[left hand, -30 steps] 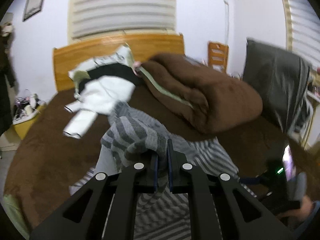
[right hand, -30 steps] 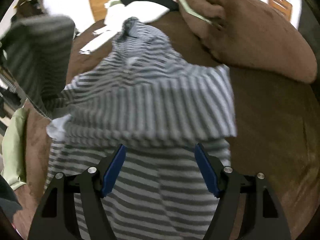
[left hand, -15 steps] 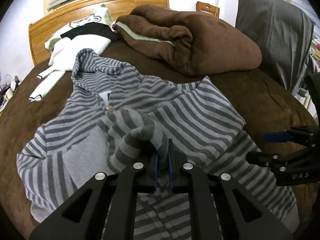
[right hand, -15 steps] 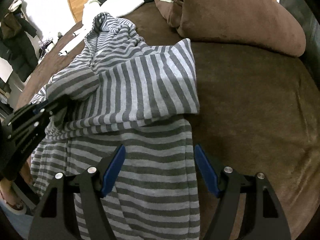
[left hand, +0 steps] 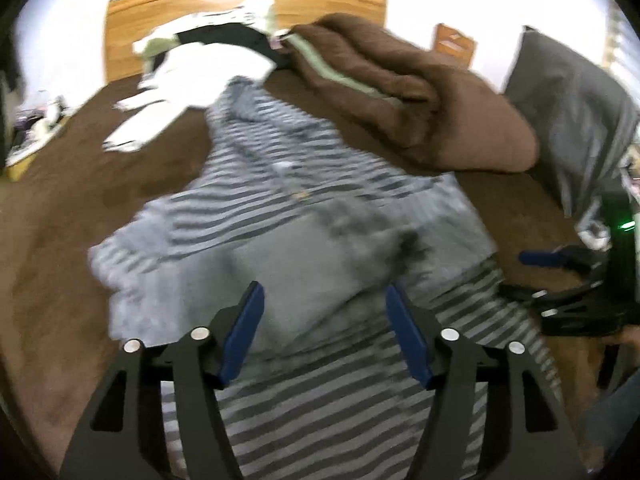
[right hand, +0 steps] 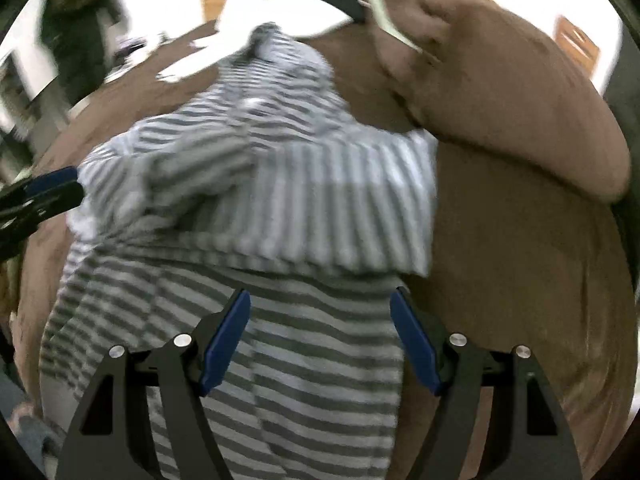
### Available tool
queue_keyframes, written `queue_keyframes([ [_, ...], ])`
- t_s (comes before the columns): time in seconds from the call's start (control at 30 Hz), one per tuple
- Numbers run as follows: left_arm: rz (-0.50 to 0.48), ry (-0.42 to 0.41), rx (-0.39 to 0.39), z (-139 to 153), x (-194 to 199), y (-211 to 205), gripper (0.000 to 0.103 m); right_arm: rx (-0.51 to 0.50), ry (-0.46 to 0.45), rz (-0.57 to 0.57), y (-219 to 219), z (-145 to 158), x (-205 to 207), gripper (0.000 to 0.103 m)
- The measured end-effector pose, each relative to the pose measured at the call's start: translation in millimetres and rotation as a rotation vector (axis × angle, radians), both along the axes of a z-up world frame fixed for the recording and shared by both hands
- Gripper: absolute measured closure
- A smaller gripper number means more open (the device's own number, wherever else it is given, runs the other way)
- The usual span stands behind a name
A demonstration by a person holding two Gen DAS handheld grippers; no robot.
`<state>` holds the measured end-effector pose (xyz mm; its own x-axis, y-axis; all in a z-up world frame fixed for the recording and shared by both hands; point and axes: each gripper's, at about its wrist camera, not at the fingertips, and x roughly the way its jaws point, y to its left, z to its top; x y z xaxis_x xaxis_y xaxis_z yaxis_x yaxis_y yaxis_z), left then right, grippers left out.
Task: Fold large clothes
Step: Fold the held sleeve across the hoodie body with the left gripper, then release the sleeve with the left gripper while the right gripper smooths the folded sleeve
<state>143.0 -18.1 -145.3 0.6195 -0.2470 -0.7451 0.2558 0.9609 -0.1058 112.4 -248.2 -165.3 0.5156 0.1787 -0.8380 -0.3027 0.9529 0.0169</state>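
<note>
A grey striped hooded top (left hand: 304,208) lies on the brown bed, hood toward the headboard, with both sleeves folded in over its body. It also shows in the right wrist view (right hand: 288,200). My left gripper (left hand: 324,332) is open and empty just above the top's lower half. My right gripper (right hand: 320,336) is open and empty above the top's lower right part. The right gripper also shows at the right edge of the left wrist view (left hand: 560,284), and the left gripper at the left edge of the right wrist view (right hand: 36,196).
A rolled brown blanket (left hand: 404,96) lies right of the hood. White and black clothes (left hand: 200,64) are piled by the wooden headboard (left hand: 240,12). A grey pillow (left hand: 572,112) stands at the right. Bare brown bed cover (right hand: 520,280) lies right of the top.
My left gripper has opened and let go of the striped sleeve, which now lies across the top's body. Both views have drawn back slightly and are blurred by motion.
</note>
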Motion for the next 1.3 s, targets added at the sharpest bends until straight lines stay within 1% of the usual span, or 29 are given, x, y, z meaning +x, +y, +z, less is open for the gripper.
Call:
queue_keyframes([
  [0.07,0.046,0.032,0.054,-8,1,20,0.039,-0.044,-0.041,0.091,25,7,-2,0.032],
  [0.1,0.062,0.054,0.067,-13,3,28,0.039,-0.076,-0.070,0.144,41,11,-3,0.032],
  [0.17,0.094,0.093,0.086,-22,8,45,0.039,-0.137,-0.131,0.250,72,19,-7,0.032],
  [0.27,0.116,0.105,0.105,-29,11,58,0.039,-0.203,-0.202,0.379,110,27,-11,0.033],
  [0.3,0.123,0.110,0.113,-32,13,62,0.039,-0.242,-0.228,0.427,125,27,-12,0.033],
  [0.37,0.126,0.127,0.115,-39,19,66,0.039,-0.332,-0.275,0.530,152,24,-12,0.038],
  [0.43,0.127,0.141,0.113,-45,22,68,0.039,-0.378,-0.305,0.595,170,21,-15,0.043],
  [0.53,0.122,0.165,0.106,-57,27,72,0.040,-0.355,-0.293,0.671,188,19,-8,0.044],
  [0.6,0.130,0.178,0.078,-64,28,76,0.041,-0.384,-0.287,0.708,197,10,-4,0.046],
  [0.63,0.135,0.184,0.059,-67,28,79,0.041,-0.390,-0.278,0.713,201,6,-1,0.048],
  [0.73,0.144,0.191,0.025,-72,27,85,0.041,-0.340,-0.225,0.697,203,-2,15,0.055],
  [0.83,0.146,0.192,0.008,-75,27,87,0.041,-0.351,-0.191,0.676,207,-13,24,0.062],
  [0.9,0.146,0.190,0.001,-76,27,87,0.041,-0.347,-0.153,0.643,207,-22,31,0.075],
  [0.93,0.146,0.191,-0.002,-76,28,87,0.041,-0.329,-0.131,0.625,205,-26,33,0.087],
  [0.97,0.147,0.192,-0.007,-77,28,88,0.041,-0.308,-0.109,0.608,203,-28,37,0.095],
  [1.07,0.147,0.192,-0.015,-78,29,88,0.041,-0.253,-0.084,0.554,195,-31,43,0.101],
  [1.17,0.149,0.193,-0.026,-79,29,89,0.041,-0.187,-0.060,0.483,185,-32,48,0.102],
  [1.3,0.150,0.195,-0.027,-79,29,89,0.041,-0.112,-0.087,0.415,175,-21,50,0.102],
])
